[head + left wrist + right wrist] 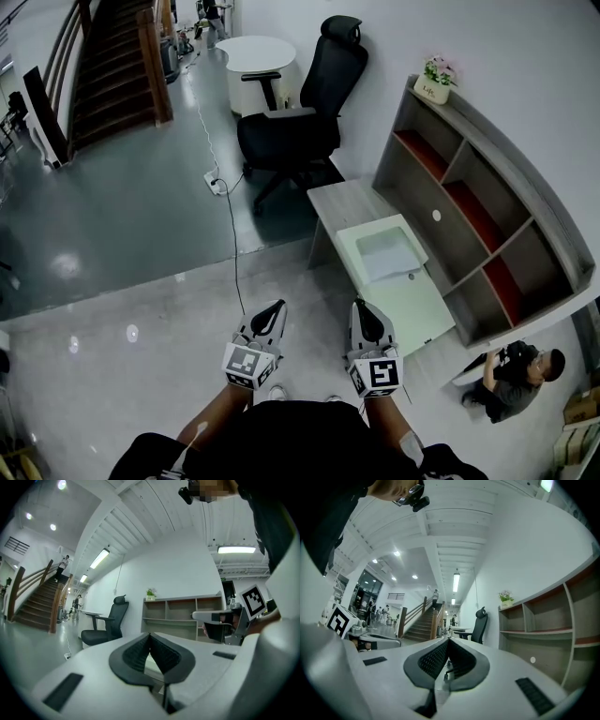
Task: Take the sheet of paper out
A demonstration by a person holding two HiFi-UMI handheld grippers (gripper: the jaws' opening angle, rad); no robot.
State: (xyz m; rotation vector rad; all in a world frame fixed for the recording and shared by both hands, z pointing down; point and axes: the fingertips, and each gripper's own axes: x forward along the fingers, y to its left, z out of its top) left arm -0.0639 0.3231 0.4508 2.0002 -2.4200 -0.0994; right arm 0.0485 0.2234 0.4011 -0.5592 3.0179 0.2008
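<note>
- Paper sheet (386, 253): it looks like the pale flat square lying in the dip on top of the white printer (417, 305). It is too small to be sure.
- In the head view the paper is at about 3 o'clock from the middle of the picture. It is at 1 o'clock from the right hand-held gripper (361, 305).
- The printer sits on a low grey tabletop (339, 202), which is pushed up against a long shelf unit (487, 220).
- The right hand-held gripper is near the printer's close end but not touching it. Its jaws are pressed together with nothing between them (448, 641).
- The left hand-held gripper (274, 307) is at 9 o'clock from the right one. Its jaws are together at the tips too, and they hold nothing (150, 637).
- Both point level, out over the shiny floor (141, 309).
- A small potted plant (437, 80) stands on the far end of the shelf unit, at 1 o'clock.
- A black office chair (295, 122) stands at 12 o'clock, past the tabletop.
- A round white table (255, 56) is behind the chair.
- A power strip (216, 183) lies on the floor at 11 o'clock.
- Brown stairs (108, 66) go up at 10 o'clock.
- A person (516, 375) crouches at 4 o'clock, by the near end of the shelf unit.
</note>
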